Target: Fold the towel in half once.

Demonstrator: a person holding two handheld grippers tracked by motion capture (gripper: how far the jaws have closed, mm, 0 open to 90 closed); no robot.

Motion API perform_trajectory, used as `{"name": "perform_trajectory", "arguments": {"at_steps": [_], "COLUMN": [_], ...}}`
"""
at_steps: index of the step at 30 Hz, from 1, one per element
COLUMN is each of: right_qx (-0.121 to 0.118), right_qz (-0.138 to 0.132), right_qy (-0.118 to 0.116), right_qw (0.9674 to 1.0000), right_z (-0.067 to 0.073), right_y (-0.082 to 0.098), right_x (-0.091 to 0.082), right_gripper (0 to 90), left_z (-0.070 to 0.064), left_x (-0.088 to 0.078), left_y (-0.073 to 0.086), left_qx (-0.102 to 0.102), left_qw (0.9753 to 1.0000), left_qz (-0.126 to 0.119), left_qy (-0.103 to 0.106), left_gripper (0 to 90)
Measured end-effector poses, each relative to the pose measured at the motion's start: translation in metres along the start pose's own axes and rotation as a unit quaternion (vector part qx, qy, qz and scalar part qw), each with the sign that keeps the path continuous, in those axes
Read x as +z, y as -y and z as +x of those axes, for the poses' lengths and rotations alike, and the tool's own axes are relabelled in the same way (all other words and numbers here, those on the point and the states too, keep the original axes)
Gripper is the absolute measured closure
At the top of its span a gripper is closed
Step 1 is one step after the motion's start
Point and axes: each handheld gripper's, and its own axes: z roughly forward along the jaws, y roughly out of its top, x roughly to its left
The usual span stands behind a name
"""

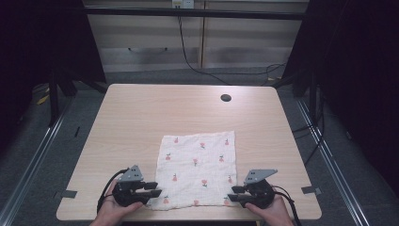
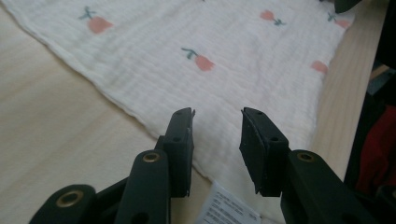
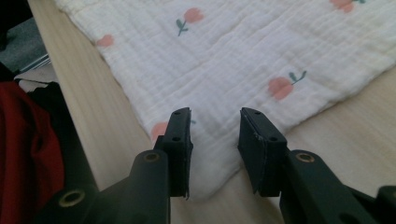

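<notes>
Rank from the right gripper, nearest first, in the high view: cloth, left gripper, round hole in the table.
1. Cloth: its near right corner sits right at the right gripper tips.
2. Left gripper: across the cloth, at its near left corner.
3. Round hole: far side of the table, beyond the cloth.

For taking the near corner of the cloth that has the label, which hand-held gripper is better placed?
The left hand-held gripper. Its open jaws stand over the cloth's near-left corner, where the white label lies. The right hand-held gripper is at the opposite near corner.
</notes>
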Motion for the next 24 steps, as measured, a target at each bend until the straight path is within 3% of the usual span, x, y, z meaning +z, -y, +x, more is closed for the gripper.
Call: {"name": "perform_trajectory", "arguments": {"at_steps": [1,2,3,6,7,9,10,13,16,17,22,24], "right_qx": [0.005,0.005,0.013,0.017,0.021,0.024,0.035,0.046,0.049,0.056,0.071,0.077], "right_qz": [-0.014,-0.014,-0.036,-0.048,-0.06,-0.069,-0.086,-0.087,-0.086,-0.087,-0.089,-0.079], "right_qy": [0.002,0.002,0.007,0.009,0.019,0.021,0.04,0.054,0.064,0.079,0.083,0.088], "right_qw": [0.9999,0.9999,0.9992,0.9986,0.9978,0.9971,0.9949,0.9936,0.993,0.9915,0.99,0.9901], "right_z": [-0.003,-0.003,-0.012,-0.023,-0.037,-0.044,-0.057,-0.074,-0.084,-0.094,-0.11,-0.124], "right_y": [-0.003,-0.003,-0.014,-0.025,-0.038,-0.044,-0.052,-0.062,-0.069,-0.076,-0.08,-0.085], "right_x": [-0.001,-0.001,-0.005,-0.007,-0.006,-0.005,0.001,0.009,0.013,0.016,0.026,0.034], "right_gripper": [62.7,62.7,62.4,61.8,63.1,63.0,61.3,60.8,59.4,56.7,55.1,55.0], "left_z": [0.002,0.002,0.002,0.008,0.019,0.025,0.039,0.06,0.073,0.088,0.105,0.112], "left_x": [-0.004,-0.004,-0.007,-0.01,-0.011,-0.011,-0.009,-0.004,0.002,0.014,0.03,0.036], "left_y": [-0.004,-0.004,-0.01,-0.018,-0.029,-0.034,-0.044,-0.054,-0.059,-0.063,-0.064,-0.07], "left_qx": [-0.018,-0.018,-0.001,-0.005,-0.013,-0.015,-0.018,-0.04,-0.046,-0.051,-0.074,-0.082], "left_qw": [0.9998,0.9998,1.0,0.9997,0.9994,0.9992,0.9987,0.997,0.9966,0.9964,0.9951,0.9946], "left_qz": [-0.011,-0.011,-0.01,-0.022,-0.028,-0.032,-0.036,-0.05,-0.051,-0.043,-0.037,-0.037], "left_qy": [0.004,0.004,0.001,0.001,-0.012,-0.016,-0.031,-0.043,-0.044,-0.053,-0.054,-0.051], "left_gripper": [64.2,64.2,63.9,61.6,61.5,61.5,61.1,61.1,61.1,61.1,61.2,61.9]}}
